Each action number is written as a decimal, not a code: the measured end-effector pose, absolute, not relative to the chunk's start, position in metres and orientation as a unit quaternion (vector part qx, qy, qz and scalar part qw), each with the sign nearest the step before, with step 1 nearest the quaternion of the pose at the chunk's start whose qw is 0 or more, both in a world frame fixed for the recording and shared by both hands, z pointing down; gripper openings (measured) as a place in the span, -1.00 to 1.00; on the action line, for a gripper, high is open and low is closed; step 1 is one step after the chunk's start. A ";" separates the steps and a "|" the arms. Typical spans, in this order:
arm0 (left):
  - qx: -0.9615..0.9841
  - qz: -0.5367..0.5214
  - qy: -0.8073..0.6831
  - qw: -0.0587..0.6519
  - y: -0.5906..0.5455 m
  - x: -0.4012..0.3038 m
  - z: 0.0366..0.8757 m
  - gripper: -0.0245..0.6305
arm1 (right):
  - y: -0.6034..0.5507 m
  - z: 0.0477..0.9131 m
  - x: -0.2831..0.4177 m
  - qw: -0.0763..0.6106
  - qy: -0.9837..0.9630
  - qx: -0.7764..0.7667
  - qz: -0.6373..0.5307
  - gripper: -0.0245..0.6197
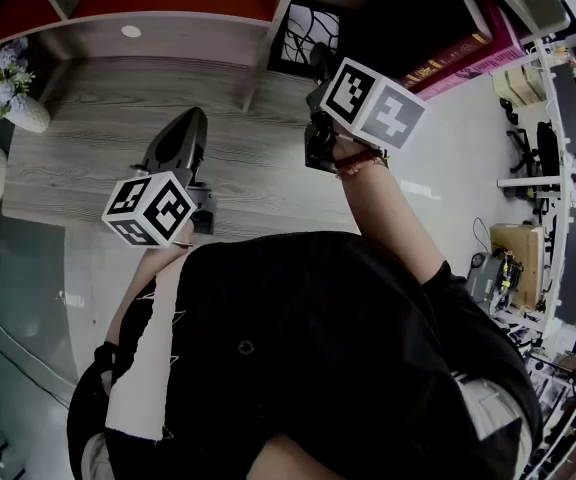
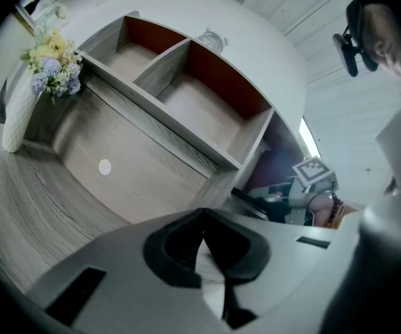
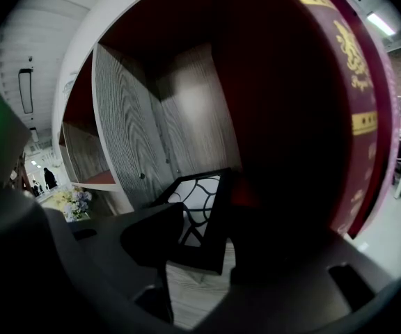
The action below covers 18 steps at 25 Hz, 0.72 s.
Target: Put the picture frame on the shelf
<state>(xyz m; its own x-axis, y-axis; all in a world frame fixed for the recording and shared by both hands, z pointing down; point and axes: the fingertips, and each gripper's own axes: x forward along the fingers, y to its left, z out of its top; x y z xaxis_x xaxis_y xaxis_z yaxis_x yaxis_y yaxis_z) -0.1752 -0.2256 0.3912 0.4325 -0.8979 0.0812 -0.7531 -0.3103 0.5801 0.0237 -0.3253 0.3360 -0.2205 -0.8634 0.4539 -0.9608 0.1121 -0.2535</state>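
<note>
The picture frame [image 1: 306,36], black with a white curved-line pattern, stands tilted inside a compartment of the wooden shelf [image 1: 183,23]. In the right gripper view the picture frame [image 3: 202,211] rests on the compartment's wood floor, just past and between the jaws. My right gripper [image 3: 199,256] is open, its dark fingers either side of the frame's lower edge without pressing on it. In the head view the right gripper [image 1: 318,68] reaches into that compartment. My left gripper [image 1: 190,123] hangs over the desk surface, its jaws shut and empty. In its own view the left gripper [image 2: 202,223] faces the shelf [image 2: 186,106].
A large red book [image 3: 354,117] with gold print fills the right side of the compartment, close beside the frame, and shows as the red book [image 1: 468,48] in the head view. A white vase of flowers [image 1: 3,83] stands at the desk's left end. A compartment wall [image 3: 127,131] rises left of the frame.
</note>
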 end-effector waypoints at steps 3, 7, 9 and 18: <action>0.799 -0.130 -0.516 0.279 -0.226 -0.175 0.391 -0.89 | -0.325 0.336 0.024 0.101 -0.739 0.618 0.248 -0.33; 0.801 -0.128 -0.514 0.280 -0.227 -0.174 0.392 -0.89 | -0.325 0.337 0.024 0.114 -0.740 0.619 0.236 -0.33; 0.802 -0.127 -0.512 0.281 -0.228 -0.173 0.392 -0.89 | -0.326 0.336 0.023 0.124 -0.742 0.620 0.221 -0.32; 0.802 -0.129 -0.512 0.280 -0.228 -0.173 0.392 -0.89 | -0.327 0.334 0.021 0.146 -0.747 0.622 0.185 -0.32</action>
<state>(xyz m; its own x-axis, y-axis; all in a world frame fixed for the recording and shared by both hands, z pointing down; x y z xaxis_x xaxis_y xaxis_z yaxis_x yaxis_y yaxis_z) -0.1727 -0.2282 0.3921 0.4424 -0.8932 0.0800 -0.7492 -0.3191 0.5805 0.0214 -0.3274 0.3340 -0.1832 -0.8749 0.4483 -0.9830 0.1580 -0.0935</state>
